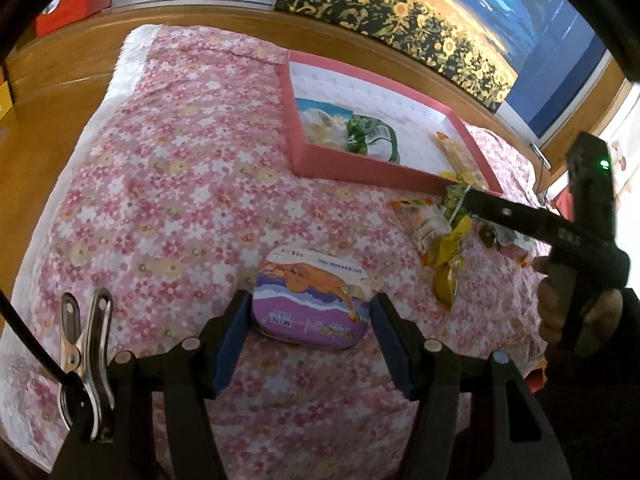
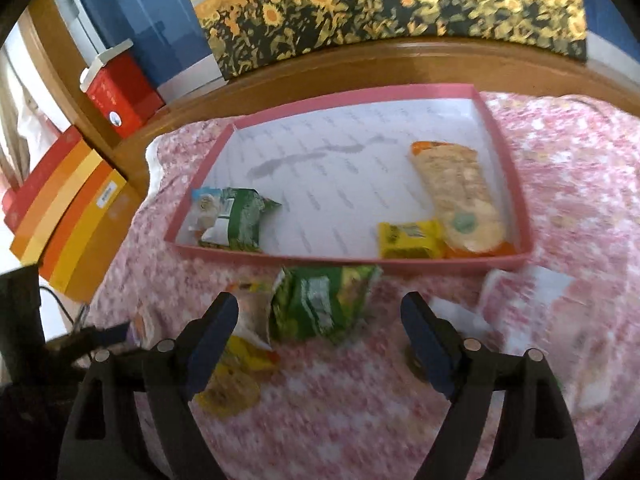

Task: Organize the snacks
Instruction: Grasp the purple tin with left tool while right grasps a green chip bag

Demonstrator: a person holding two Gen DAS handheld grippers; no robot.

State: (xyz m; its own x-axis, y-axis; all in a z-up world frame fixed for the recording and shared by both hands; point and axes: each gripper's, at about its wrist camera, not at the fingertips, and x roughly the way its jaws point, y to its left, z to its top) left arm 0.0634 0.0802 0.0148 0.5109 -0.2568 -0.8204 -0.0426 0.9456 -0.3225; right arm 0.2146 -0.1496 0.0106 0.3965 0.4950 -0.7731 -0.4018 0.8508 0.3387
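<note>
The landmark here is the shallow pink cardboard tray point(image 2: 504, 142) with a white printed lining, lying on a pink floral cloth point(image 1: 180, 184) spread over a wooden table point(image 1: 52, 92).

Inside the tray, against its near wall, lie a green and white snack packet point(image 2: 236, 220) in one near corner, and a small yellow wrapped bar point(image 2: 410, 240) beside a long pale cracker pack with orange ends point(image 2: 460, 196) in the other.

Just outside the tray's near wall lies a loose green foil snack bag point(image 2: 324, 304), with crumpled yellow wrappers point(image 2: 236, 376) beside it on the cloth. The right gripper point(image 2: 324, 332) hangs over this bag, its blue-padded jaws spread wide on either side of it; the pads do not press on anything.

Well in front of the tray, nearer the camera, a rounded purple mint tin with an orange cartoon animal on its lid point(image 1: 312, 300) is in the left gripper point(image 1: 308, 340). The two blue pads sit against the tin's opposite sides, pinching it. A silver metal clip point(image 1: 86, 352) is fastened on this gripper's body.

Behind the tray, a sunflower painting point(image 2: 380, 4) leans at the table's far edge, with red and orange boxes point(image 2: 68, 216) stacked off to one side.
</note>
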